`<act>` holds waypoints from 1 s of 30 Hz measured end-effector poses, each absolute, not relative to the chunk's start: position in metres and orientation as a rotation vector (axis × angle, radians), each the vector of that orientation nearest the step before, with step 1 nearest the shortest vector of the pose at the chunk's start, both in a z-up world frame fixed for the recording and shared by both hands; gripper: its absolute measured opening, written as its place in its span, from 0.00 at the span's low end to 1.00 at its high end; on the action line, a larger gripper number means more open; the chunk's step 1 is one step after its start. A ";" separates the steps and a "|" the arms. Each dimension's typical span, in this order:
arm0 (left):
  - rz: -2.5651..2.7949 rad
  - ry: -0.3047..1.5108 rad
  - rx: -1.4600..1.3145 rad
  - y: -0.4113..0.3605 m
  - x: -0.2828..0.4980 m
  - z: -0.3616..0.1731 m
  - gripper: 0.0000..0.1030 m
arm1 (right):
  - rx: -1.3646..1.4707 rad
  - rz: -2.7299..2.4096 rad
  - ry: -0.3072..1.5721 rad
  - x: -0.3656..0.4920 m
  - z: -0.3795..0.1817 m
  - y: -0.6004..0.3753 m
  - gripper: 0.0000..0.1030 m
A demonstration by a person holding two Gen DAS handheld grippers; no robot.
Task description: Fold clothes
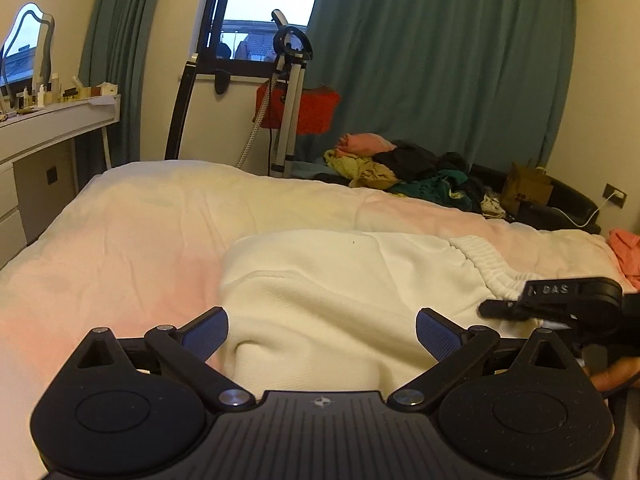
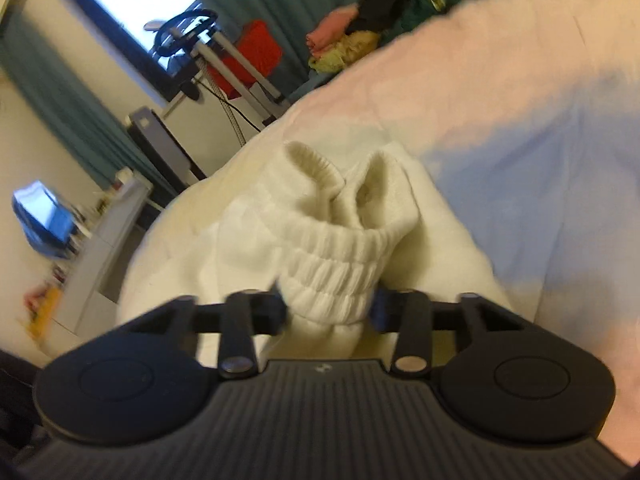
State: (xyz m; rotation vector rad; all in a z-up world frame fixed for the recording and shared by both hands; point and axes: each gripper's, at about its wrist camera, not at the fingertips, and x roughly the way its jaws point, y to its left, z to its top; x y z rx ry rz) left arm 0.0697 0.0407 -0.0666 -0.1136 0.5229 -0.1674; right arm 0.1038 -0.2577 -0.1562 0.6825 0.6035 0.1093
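1. Left wrist view: the left gripper (image 1: 322, 334) hangs low over a white garment (image 1: 320, 280) that lies on the bed (image 1: 120, 240). Its two blue-padded fingers stand wide apart and hold nothing; a thick fold of the white cloth lies between and under them, but I cannot tell if the pads touch it. The garment seems already doubled once, with a rounded folded edge on its left side and an elastic band (image 1: 486, 264) at the right. The right gripper (image 1: 496, 310) shows at the right edge, at that band.

2. Also in this view, a pile of clothes (image 1: 404, 168) in mixed colours lies at the far side of the bed, well apart from the white garment, and one pink piece (image 1: 626, 254) lies at the right edge.

3. Right wrist view: the right gripper (image 2: 330, 310) is closed on the elastic band (image 2: 332, 268) of the white garment (image 2: 200, 240), and the ribbed cloth is bunched between the pads. The picture is blurred and tilted, so the gripper is probably moving.

4. What could go wrong, in my judgement: the right gripper holds only a bunched part of the band — if it pulls quickly, the layers under it can slide and the fold goes crooked. The open left gripper pins nothing, so the whole garment may drag across the soft bed cover instead of folding. The thick band can also slip out from the pads.
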 end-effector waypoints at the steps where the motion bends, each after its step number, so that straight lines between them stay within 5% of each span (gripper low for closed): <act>1: -0.171 0.521 -0.121 0.040 0.070 -0.068 0.98 | 0.647 0.106 0.590 0.106 -0.153 -0.254 0.30; 7: -0.188 0.525 -0.186 0.044 0.071 -0.073 0.98 | 0.627 0.114 0.347 0.068 -0.110 -0.270 0.28; 15: -0.182 0.618 -0.306 0.060 0.080 -0.090 0.98 | 0.854 -0.005 0.738 0.084 -0.163 -0.325 0.35; 18: -0.182 0.663 -0.359 0.069 0.085 -0.098 0.98 | 0.754 0.053 0.807 0.090 -0.148 -0.321 0.51; 20: -0.192 0.695 -0.424 0.077 0.089 -0.104 0.98 | 0.684 0.095 0.853 0.092 -0.142 -0.317 0.71; 30: -0.263 0.832 -0.682 0.101 0.114 -0.139 0.91 | 0.745 0.162 0.932 0.104 -0.164 -0.345 0.71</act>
